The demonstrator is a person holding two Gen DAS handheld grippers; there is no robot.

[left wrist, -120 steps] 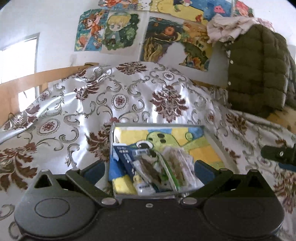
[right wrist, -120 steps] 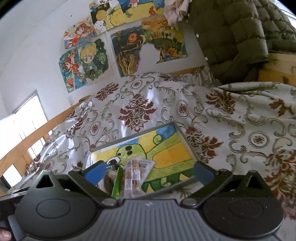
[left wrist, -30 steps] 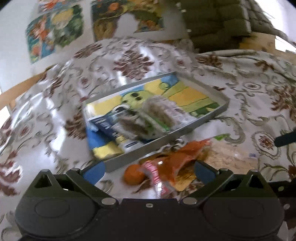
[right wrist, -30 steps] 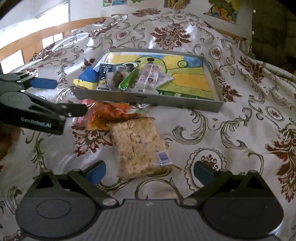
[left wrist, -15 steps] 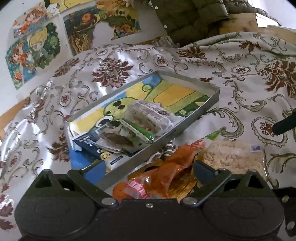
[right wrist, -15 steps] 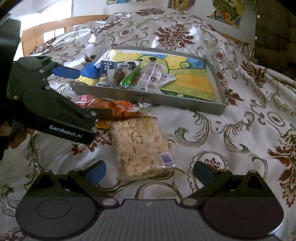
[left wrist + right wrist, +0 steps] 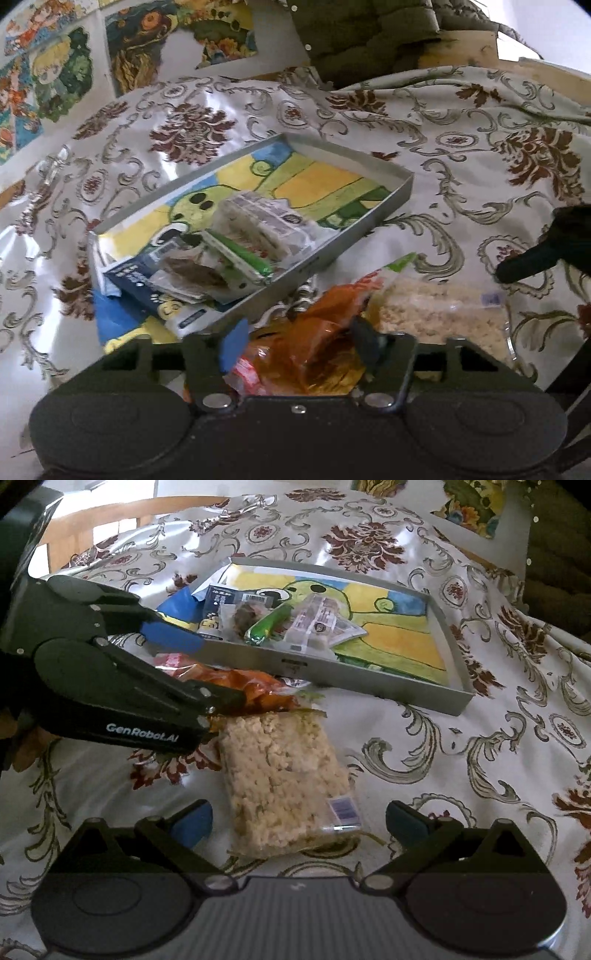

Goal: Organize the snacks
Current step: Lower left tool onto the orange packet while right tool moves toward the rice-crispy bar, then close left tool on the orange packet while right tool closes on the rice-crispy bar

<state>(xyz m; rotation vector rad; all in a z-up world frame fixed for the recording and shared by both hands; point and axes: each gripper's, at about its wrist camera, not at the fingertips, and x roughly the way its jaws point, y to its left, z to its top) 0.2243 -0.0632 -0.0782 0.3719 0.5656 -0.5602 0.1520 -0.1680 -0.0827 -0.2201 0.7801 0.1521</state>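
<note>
An orange snack packet (image 7: 314, 347) lies on the patterned cloth in front of a grey tray (image 7: 325, 258). My left gripper (image 7: 300, 343) is closing on it, and both pads touch its crumpled sides. From the right wrist view the left gripper (image 7: 218, 672) reaches in from the left over the orange packet (image 7: 258, 688). A clear pack of pale rice crisps (image 7: 284, 771) lies beside it. My right gripper (image 7: 299, 821) stands open, its fingers on either side of that pack's near end without touching it. The tray (image 7: 332, 675) holds several wrapped snacks.
A blue and yellow packet (image 7: 118, 325) hangs over the tray's left end. The tray's right half shows its bare cartoon floor (image 7: 402, 638). A green padded jacket (image 7: 369, 33) hangs behind, and posters (image 7: 166, 40) cover the wall. A wooden rail (image 7: 92, 520) runs along the far left.
The left gripper's jaws have narrowed from wide open onto the orange packet as the hand came down and closer. The right gripper has sunk a little toward the rice crisp pack.
</note>
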